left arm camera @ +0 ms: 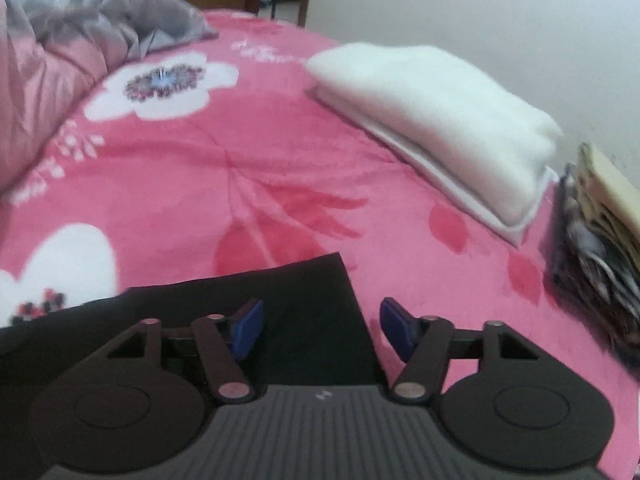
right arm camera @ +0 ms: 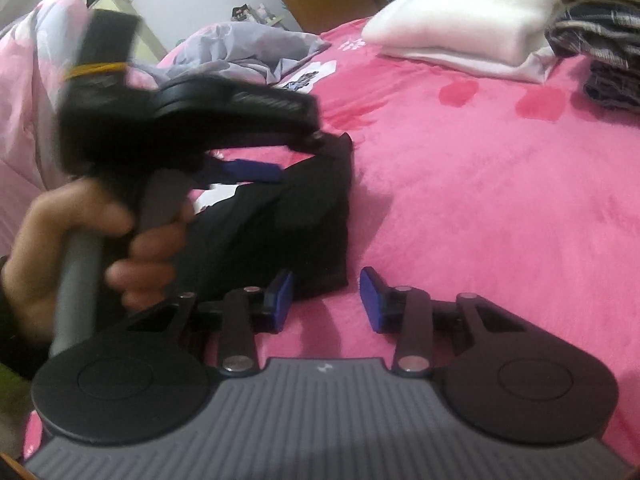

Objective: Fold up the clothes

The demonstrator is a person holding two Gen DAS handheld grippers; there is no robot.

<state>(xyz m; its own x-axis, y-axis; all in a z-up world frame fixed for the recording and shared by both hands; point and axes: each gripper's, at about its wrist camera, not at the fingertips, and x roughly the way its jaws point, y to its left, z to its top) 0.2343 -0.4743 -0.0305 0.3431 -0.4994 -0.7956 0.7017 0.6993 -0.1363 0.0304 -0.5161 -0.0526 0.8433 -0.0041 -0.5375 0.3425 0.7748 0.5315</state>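
Jaws of both grippers gape empty over limp black garment [left arm camera: 312, 312] on plush pink blanket [left arm camera: 280, 152].

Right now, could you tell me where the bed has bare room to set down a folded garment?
The pink blanket is bare between the black garment and the folded white stack. The right edge is crowded by a striped pile; a crumpled quilt fills the far left.
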